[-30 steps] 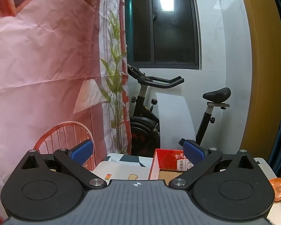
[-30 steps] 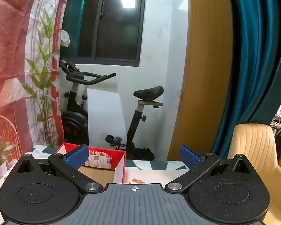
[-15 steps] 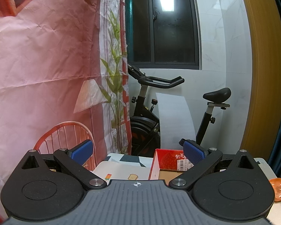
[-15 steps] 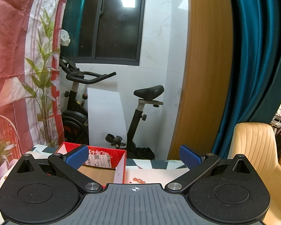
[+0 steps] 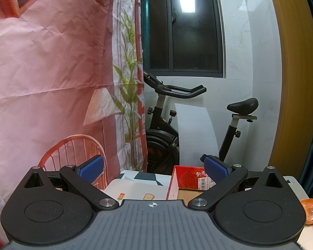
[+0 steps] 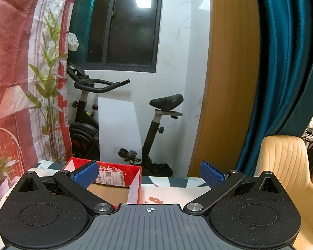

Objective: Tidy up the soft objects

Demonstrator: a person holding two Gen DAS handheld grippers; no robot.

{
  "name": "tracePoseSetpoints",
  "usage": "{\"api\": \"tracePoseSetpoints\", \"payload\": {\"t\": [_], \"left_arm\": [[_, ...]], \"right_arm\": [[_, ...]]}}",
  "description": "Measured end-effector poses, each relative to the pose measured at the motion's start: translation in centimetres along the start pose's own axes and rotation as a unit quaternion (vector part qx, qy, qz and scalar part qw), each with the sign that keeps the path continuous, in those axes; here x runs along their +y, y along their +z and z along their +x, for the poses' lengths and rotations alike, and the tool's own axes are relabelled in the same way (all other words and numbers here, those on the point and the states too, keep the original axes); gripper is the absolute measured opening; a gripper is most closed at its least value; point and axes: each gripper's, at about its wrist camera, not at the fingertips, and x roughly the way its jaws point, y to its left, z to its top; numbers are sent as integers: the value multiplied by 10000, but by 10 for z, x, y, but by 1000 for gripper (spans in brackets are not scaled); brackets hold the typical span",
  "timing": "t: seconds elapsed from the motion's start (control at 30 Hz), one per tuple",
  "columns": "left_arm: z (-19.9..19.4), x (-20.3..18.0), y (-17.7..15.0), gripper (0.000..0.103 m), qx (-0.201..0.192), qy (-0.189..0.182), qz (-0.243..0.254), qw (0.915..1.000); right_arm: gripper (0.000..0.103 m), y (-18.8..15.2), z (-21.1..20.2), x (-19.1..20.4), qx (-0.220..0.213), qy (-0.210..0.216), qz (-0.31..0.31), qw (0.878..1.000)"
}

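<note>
My left gripper (image 5: 154,169) is open and empty, held above the table (image 5: 133,185) with its patterned cloth. A red cardboard box (image 5: 189,177), open at the top, stands on the table just right of centre, partly behind the right finger. My right gripper (image 6: 149,173) is open and empty too. In the right wrist view the same red box (image 6: 133,187) is at lower left behind the left finger, with a white label on its far wall. An orange soft object (image 5: 311,210) lies at the table's right edge in the left wrist view.
An exercise bike (image 5: 167,125) and a white board (image 6: 119,131) stand behind the table. A pink printed backdrop (image 5: 52,73) hangs at the left. A teal curtain (image 6: 285,73) and a beige chair (image 6: 285,162) are at the right. A small potted plant (image 6: 0,170) is at far left.
</note>
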Motion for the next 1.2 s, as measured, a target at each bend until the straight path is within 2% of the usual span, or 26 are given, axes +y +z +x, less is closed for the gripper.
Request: {"api": "tracePoseSetpoints", "payload": {"t": [1.2], "left_arm": [[-1, 1, 0, 103, 20, 20, -6, 10000]], "right_arm": [[103, -3, 3, 3, 36, 10, 15, 10000]]}}
